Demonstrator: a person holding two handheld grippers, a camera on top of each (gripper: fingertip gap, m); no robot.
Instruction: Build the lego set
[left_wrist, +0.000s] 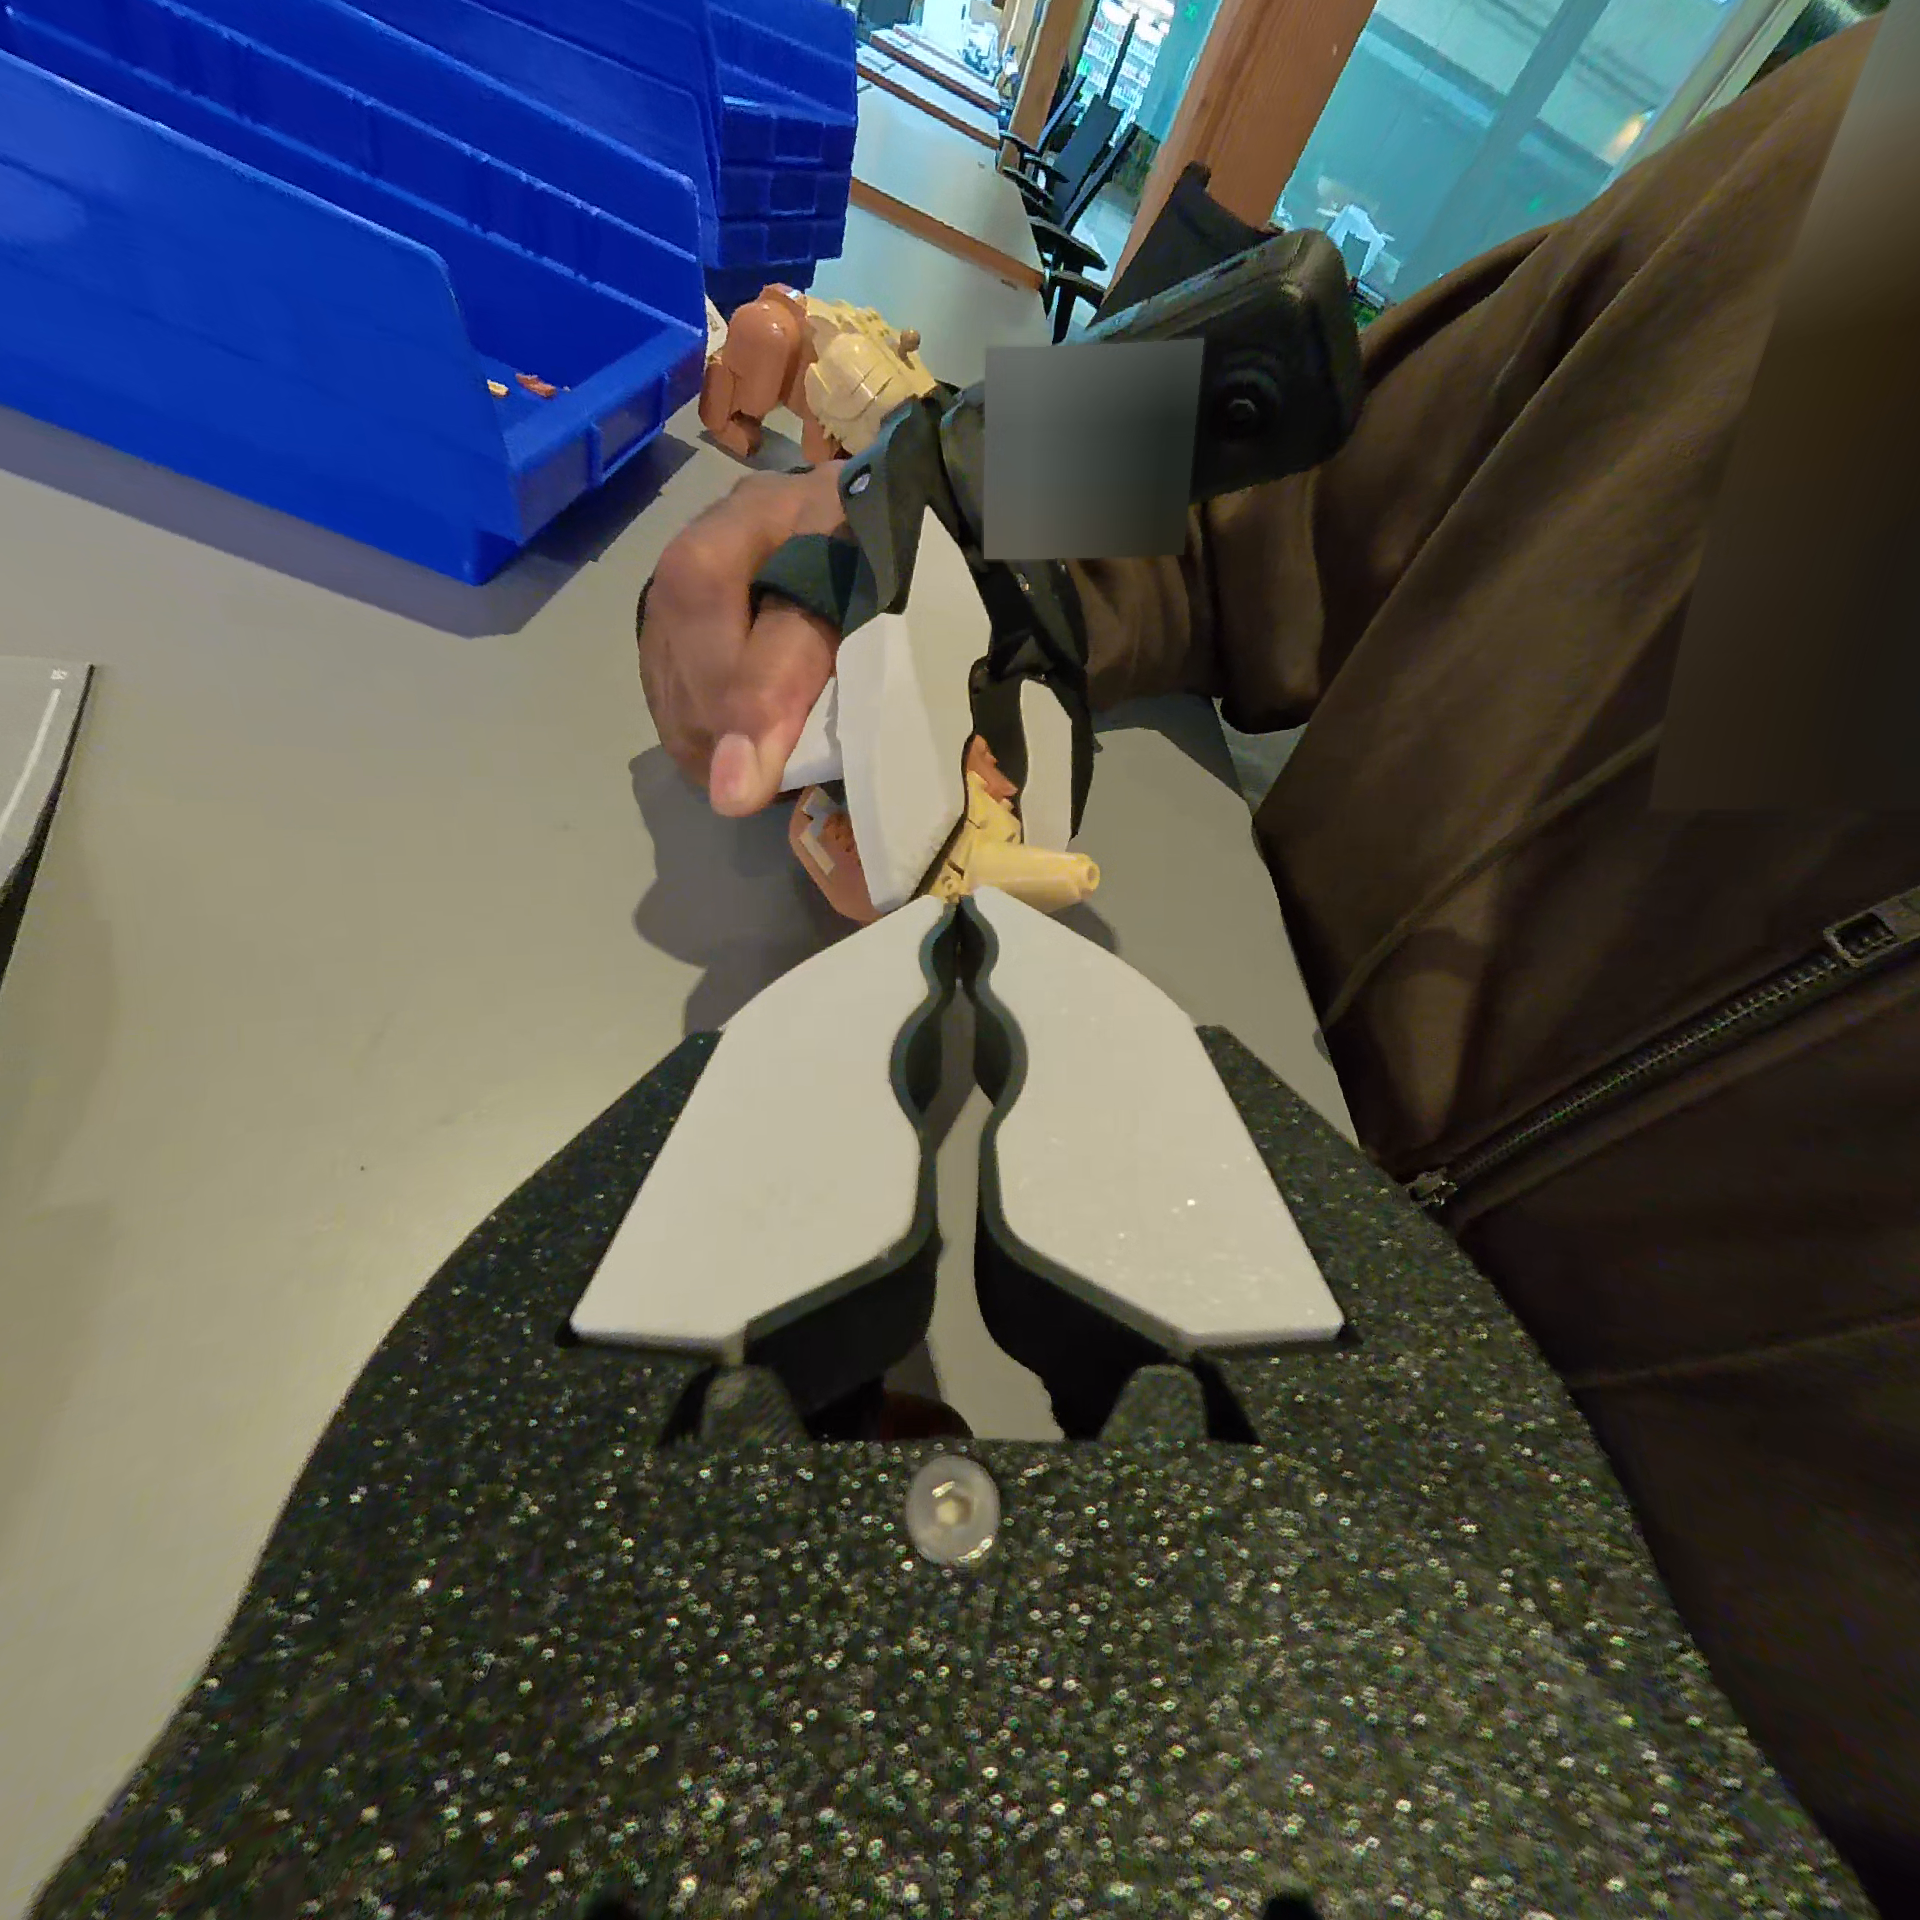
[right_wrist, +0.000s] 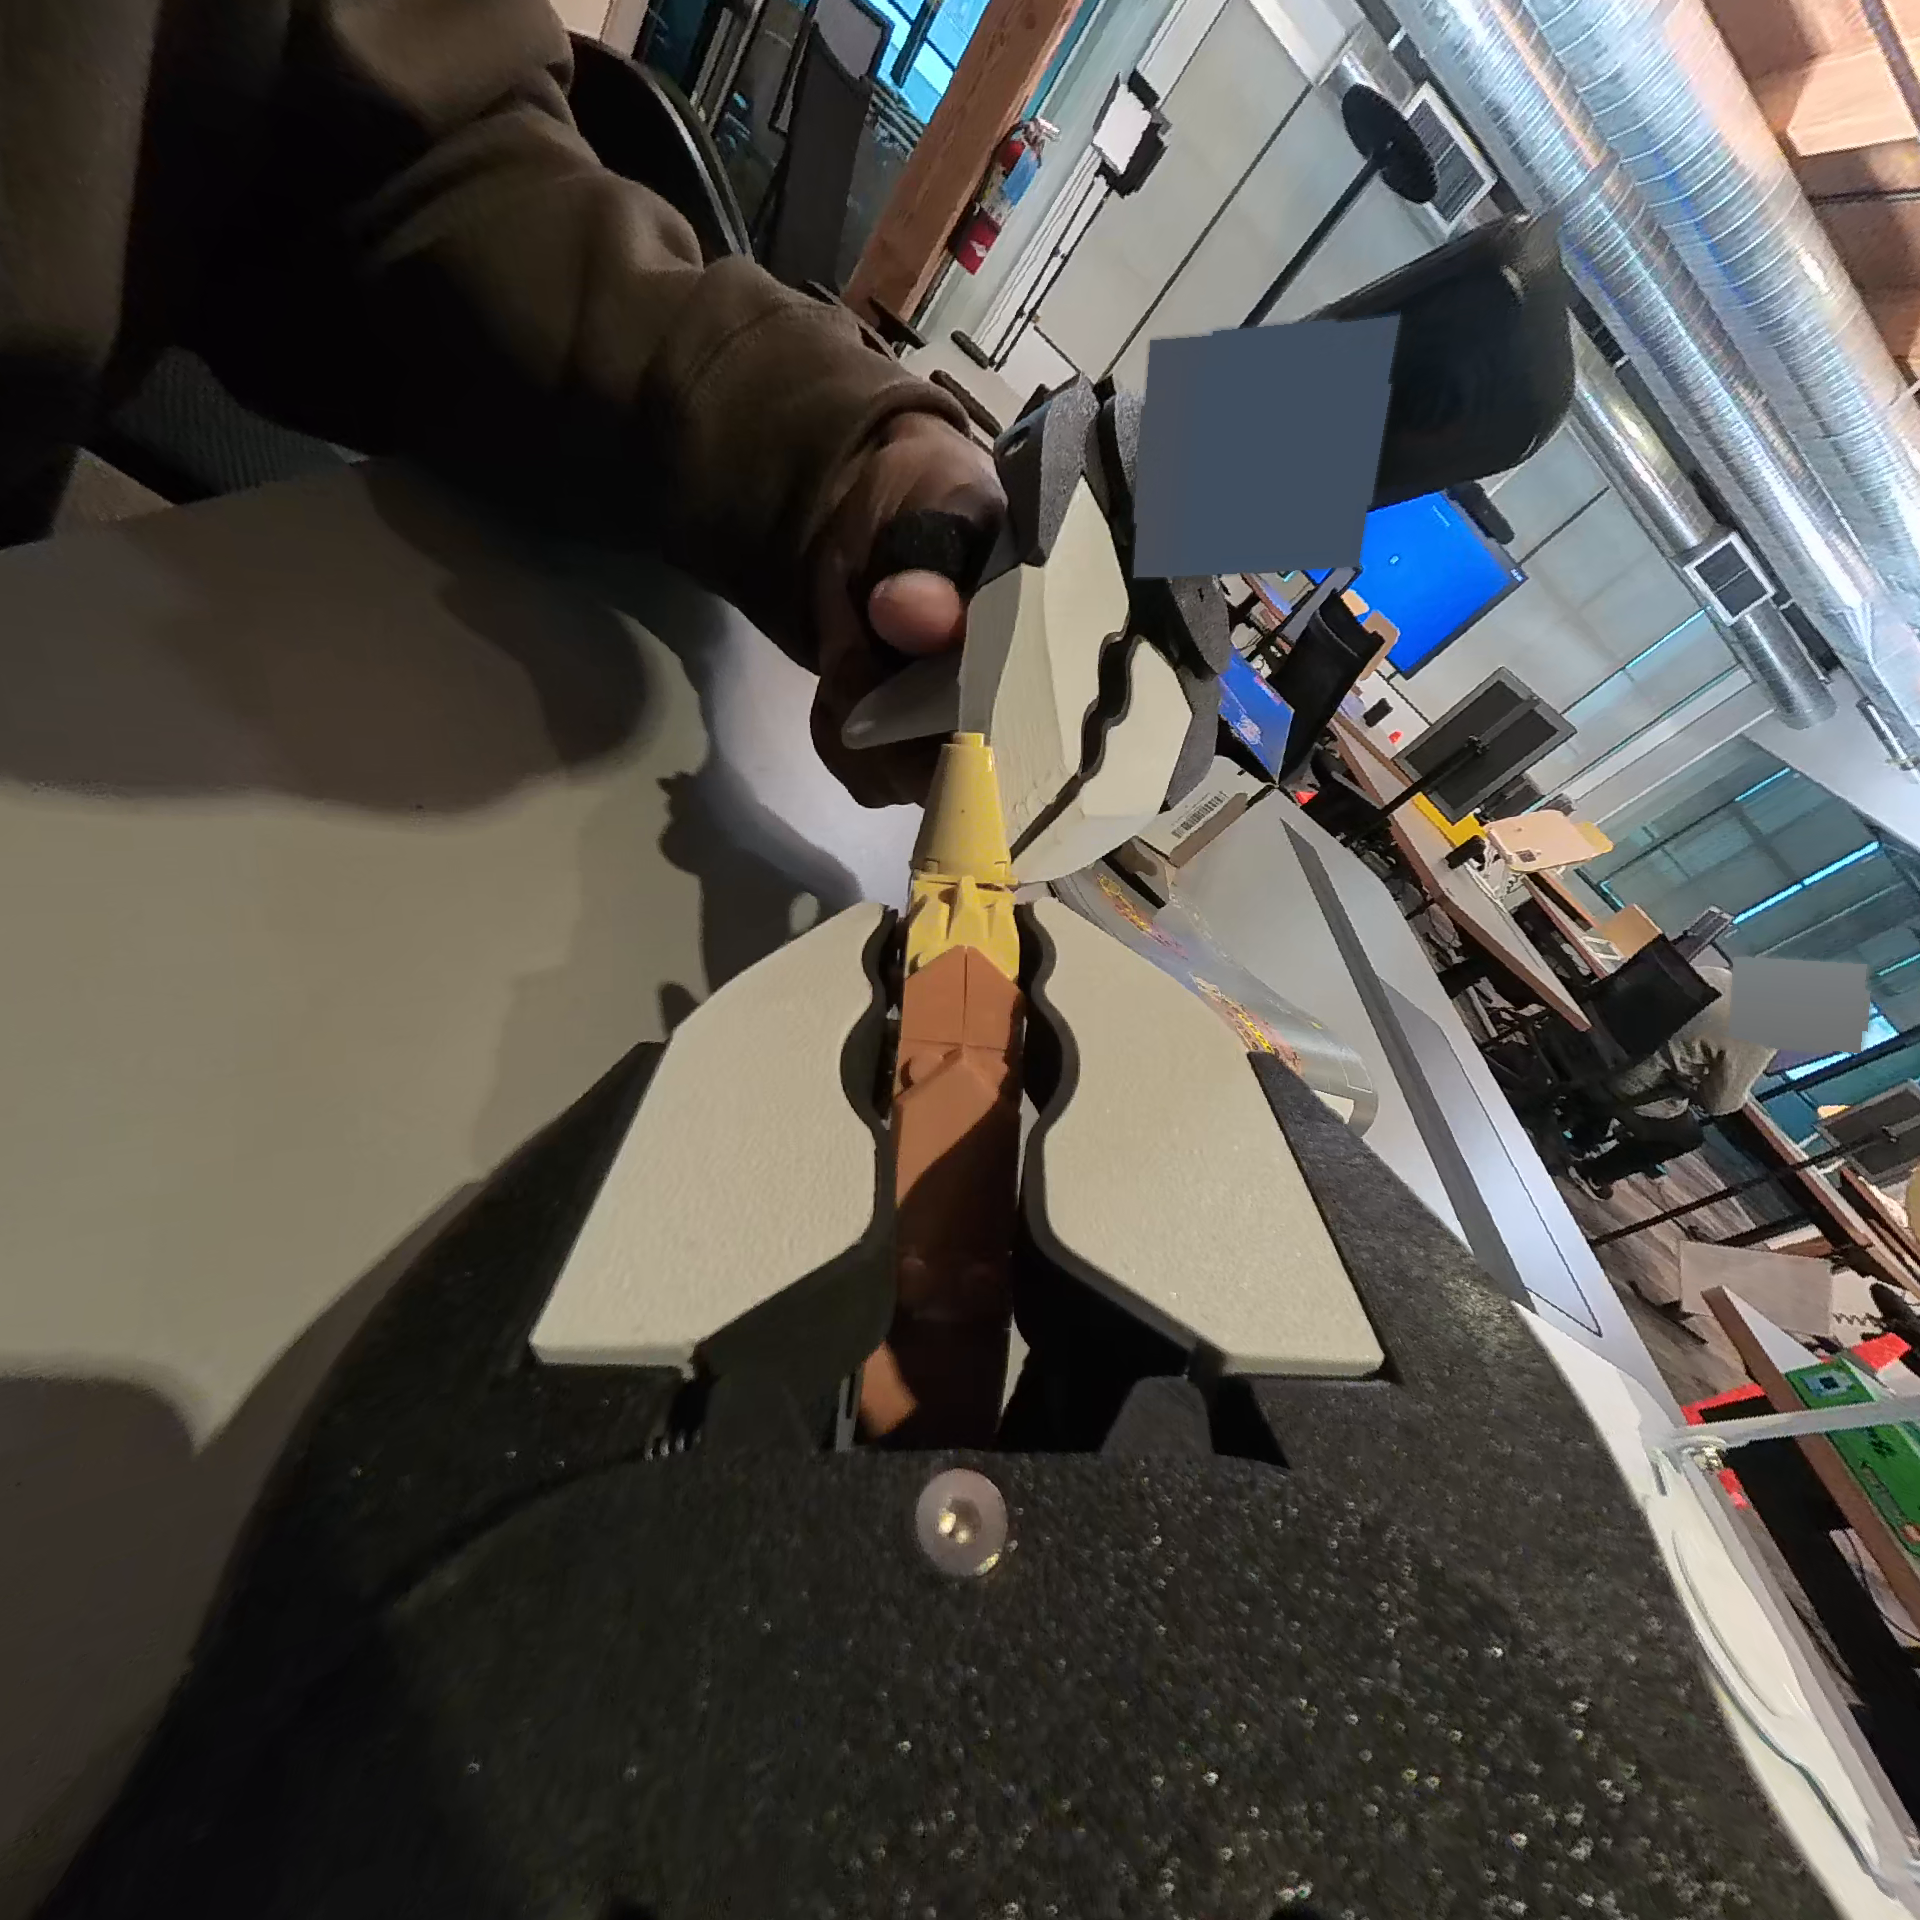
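My right gripper (right_wrist: 956, 925) is shut on a lego assembly (right_wrist: 956, 1049) with a brown body and a tan pointed end that sticks out past the fingertips. In the left wrist view that assembly (left_wrist: 1023, 868) sits in the right gripper (left_wrist: 977, 831), held low over the grey table (left_wrist: 312, 987). My left gripper (left_wrist: 958, 916) is shut, and nothing shows between its fingers. Its tips are right beside the tan end. The right wrist view shows the left gripper (right_wrist: 1023, 844) angled down next to the tan tip.
Blue storage bins (left_wrist: 312, 291) stand at the back left. A finished brown and tan lego animal (left_wrist: 821, 364) stands beside them. A dark mat (left_wrist: 31, 748) lies at the left edge. A printed sheet (right_wrist: 1226, 977) lies on the table. The person's brown jacket (left_wrist: 1558, 727) fills the right. Only a small space, under 4 cm, lies between the two pairs of fingers.
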